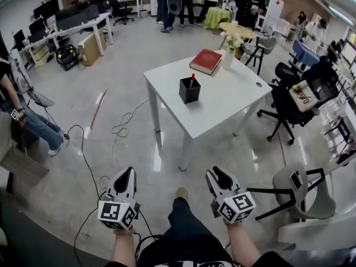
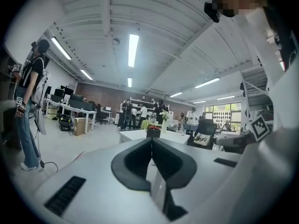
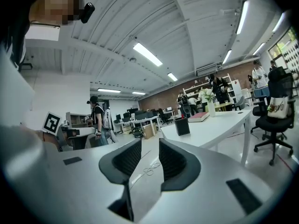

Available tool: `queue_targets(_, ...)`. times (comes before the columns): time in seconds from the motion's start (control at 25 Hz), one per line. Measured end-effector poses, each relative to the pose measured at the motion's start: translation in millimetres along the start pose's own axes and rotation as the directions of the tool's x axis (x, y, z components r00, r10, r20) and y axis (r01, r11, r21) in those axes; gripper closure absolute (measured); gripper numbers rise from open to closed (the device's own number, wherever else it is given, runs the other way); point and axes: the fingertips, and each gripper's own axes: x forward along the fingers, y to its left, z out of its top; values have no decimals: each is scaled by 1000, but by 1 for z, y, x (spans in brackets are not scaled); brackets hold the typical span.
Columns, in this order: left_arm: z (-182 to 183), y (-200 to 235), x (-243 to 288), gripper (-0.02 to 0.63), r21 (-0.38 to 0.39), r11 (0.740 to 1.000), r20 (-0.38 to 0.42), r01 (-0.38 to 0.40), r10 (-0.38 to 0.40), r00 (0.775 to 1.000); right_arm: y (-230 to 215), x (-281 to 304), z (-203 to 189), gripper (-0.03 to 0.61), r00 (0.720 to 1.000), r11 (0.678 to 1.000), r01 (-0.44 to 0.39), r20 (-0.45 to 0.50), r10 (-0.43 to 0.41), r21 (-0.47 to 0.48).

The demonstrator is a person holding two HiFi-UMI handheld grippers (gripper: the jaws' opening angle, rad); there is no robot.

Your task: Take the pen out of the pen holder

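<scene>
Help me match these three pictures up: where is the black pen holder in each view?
Head view: the pen holder is above centre, in the middle of the white table.
Left gripper view: it is small and near the picture's centre.
Right gripper view: it is right of centre, near the tabletop's left end.
Shared landmark: the white vase stands just right of the holder in all three.

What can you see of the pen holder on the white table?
The pen holder is a black, square, open-topped box, matte like plastic. It stands upright on the white table, toward its left edge in the head view. One pen with a red top sticks out of it. Nothing else touches it.
</scene>
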Motion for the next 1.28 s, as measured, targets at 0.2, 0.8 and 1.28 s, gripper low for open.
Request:
queue_targets(0.2,8,17,36,609,8,1000,-10,2,-2,1000,-21,34,7,437,1000,1000,10,-1,-10,25)
queue_targets(0.8,39,45,169,609,4,1000,-17,14,-14,1000,-95,133,47,422,1000,999,2,-8,-2,53)
queue_targets(1.28,52,56,273,609,2,1000,-9,17,-17,1000,-160,201,65,422,1000,998,-21,-17,22,59)
